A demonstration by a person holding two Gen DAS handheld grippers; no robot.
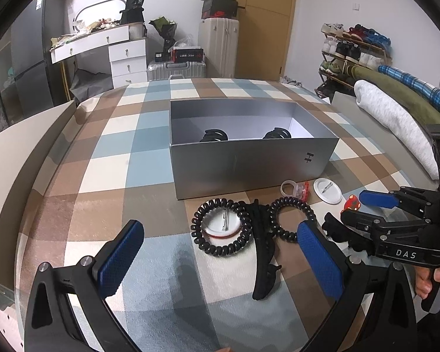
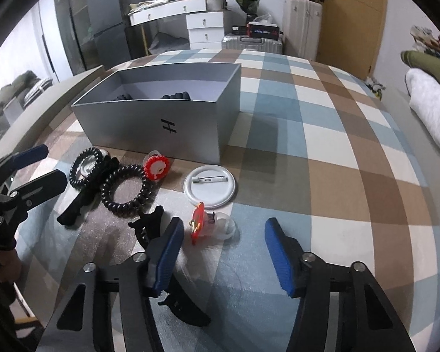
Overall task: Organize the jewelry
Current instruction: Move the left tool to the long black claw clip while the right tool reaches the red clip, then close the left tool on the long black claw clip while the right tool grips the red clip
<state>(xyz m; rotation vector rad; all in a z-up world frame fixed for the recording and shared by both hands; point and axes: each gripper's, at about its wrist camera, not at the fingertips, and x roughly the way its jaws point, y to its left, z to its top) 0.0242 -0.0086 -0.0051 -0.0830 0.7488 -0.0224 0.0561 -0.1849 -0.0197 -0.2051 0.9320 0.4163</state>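
Silver-grey box (image 1: 249, 161) sits mid-frame on the checked bed (image 1: 102, 161), already holding two black pieces, so it is likely the sorting bin. Loose jewelry lies before it: spiral bands (image 1: 220, 228), a white badge (image 2: 210, 186), a red ring (image 2: 201, 226). Right gripper (image 2: 220, 252) brackets that ring, jaws apart, not gripping. Left gripper (image 1: 220, 264) waits, jaws wide and empty.

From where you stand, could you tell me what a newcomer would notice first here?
Probably the open silver box on the checked cover, with dark hair ties already inside. Just in front of it lies a scatter of black coil ties, a white badge and red plastic rings. The right claw hangs open over one ring.
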